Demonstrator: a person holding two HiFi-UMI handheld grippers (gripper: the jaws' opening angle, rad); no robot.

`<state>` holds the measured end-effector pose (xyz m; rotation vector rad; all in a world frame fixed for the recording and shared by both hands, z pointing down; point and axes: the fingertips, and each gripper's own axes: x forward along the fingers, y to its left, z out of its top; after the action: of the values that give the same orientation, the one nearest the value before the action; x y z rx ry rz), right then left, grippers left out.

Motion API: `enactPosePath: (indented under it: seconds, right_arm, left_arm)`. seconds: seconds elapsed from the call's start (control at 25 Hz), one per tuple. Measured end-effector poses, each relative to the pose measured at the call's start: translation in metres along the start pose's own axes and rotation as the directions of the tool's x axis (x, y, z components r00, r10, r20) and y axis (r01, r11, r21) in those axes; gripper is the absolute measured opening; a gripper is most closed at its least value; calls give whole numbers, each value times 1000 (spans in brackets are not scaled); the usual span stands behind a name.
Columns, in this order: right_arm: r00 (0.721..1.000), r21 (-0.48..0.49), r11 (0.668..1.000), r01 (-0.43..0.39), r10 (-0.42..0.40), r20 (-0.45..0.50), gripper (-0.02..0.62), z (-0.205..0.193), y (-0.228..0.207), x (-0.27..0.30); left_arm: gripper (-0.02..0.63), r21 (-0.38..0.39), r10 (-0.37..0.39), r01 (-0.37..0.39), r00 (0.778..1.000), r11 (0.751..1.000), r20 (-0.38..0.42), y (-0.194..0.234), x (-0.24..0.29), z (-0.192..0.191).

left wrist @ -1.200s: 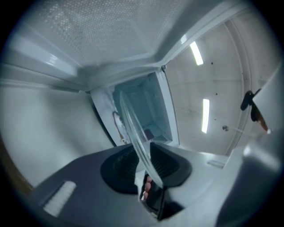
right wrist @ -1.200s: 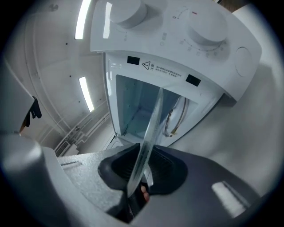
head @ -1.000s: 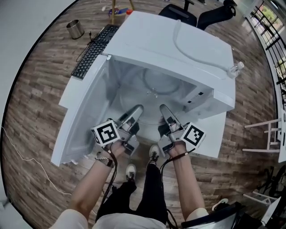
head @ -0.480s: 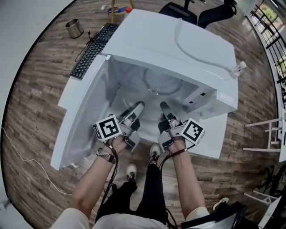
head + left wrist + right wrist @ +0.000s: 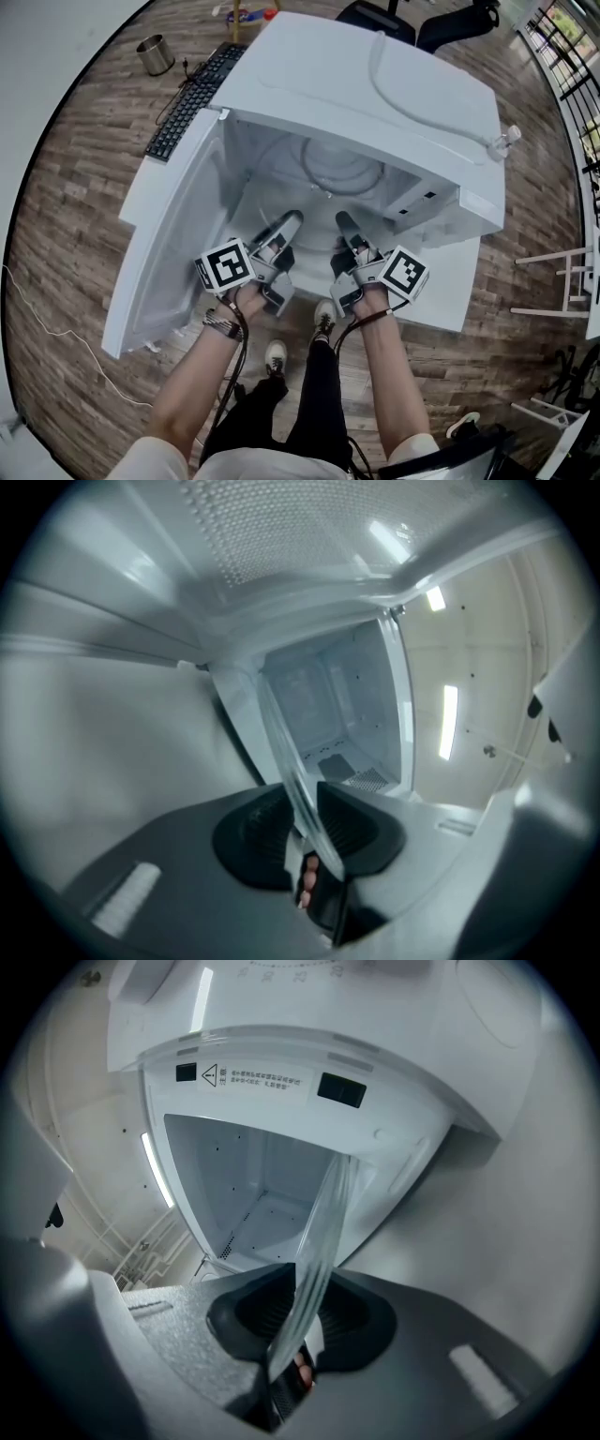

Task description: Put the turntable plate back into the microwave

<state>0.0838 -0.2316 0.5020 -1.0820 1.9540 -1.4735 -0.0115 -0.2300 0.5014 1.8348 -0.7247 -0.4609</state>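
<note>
Right gripper [image 5: 349, 234] dipped; turntable plate [image 5: 323, 1232] pinched by it and left gripper [image 5: 281, 234].

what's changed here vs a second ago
No clear change; only the head view shifts slightly. The left tool and right tool still clamp the turntable plate at the mouth of the microwave. Nothing was let go, and the door stays open.

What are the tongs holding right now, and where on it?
Both hold the glass plate by its near rim: left tongs on the left part, right tongs on the right, pads shut on the edge.
</note>
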Motion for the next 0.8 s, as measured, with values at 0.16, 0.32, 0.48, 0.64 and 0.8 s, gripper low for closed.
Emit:
enactPosePath:
  seconds: [0.16, 0.32, 0.48, 0.64, 0.8]
  right_arm:
    - [1000, 3, 1000, 7, -7, -7, 66, -1, -3, 0]
    - [1000, 16, 1000, 9, -9, 0, 66, -2, -5, -1]
    - [1000, 37, 999, 10, -11, 12, 66, -2, -7, -1]
    - [1000, 55, 998, -13, 12, 19, 66, -2, -3, -1]
    - [999, 3, 1000, -4, 4, 38, 78, -7, 1, -8]
  left_arm:
    - [89, -8, 18, -18, 1000, 1000, 1, 3, -1, -3]
    - [86, 7, 42, -42, 999, 999, 1, 7, -4, -2]
    - [77, -59, 13, -11, 999, 998, 30, 3, -1, -2]
    - [68, -109, 14, -9, 999, 994, 52, 4, -1, 0]
    - [67, -111, 11, -5, 998, 994, 56, 4, -1, 1]
